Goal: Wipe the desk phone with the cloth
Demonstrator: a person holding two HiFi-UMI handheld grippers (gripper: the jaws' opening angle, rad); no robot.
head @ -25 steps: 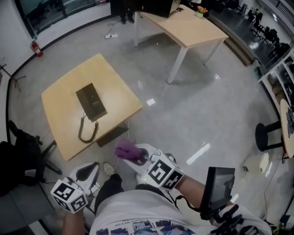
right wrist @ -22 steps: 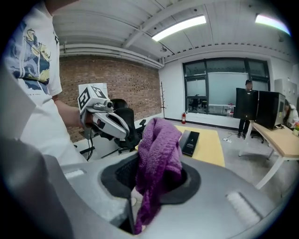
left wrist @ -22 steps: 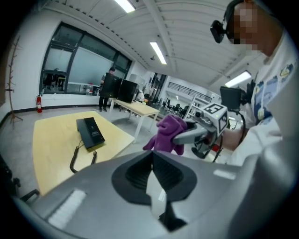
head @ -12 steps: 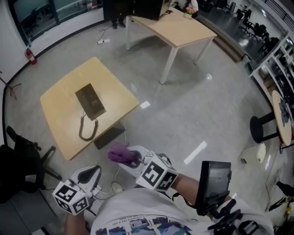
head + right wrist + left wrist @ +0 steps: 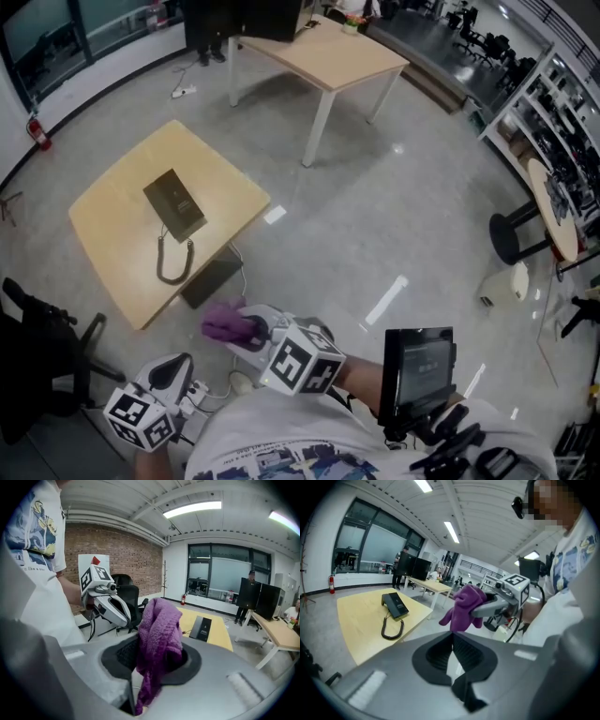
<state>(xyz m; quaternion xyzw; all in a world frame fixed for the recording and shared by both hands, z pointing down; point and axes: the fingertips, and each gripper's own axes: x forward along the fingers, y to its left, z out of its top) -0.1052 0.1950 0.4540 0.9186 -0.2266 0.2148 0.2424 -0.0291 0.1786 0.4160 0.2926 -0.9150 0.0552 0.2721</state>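
**A:** Head view?
**B:** A flat black desk phone (image 5: 174, 203) with a coiled cord (image 5: 174, 264) lies on a pale wooden table (image 5: 103, 234), well ahead of the left gripper (image 5: 180, 364) and the right gripper (image 5: 248, 330).
**A:** Left gripper view?
**B:** Its ribbed black jaws are pressed together with nothing between them. The phone sits ahead, to the left.
**A:** Right gripper view?
**B:** The jaws are clamped on a fuzzy purple cloth (image 5: 159, 630), bunched and drooping. The phone lies beyond it, slightly right.

cloth (image 5: 225, 322) purple | desk phone (image 5: 174, 203) black | cord (image 5: 173, 268) black | table (image 5: 112, 234) light wood | floor (image 5: 375, 216) grey
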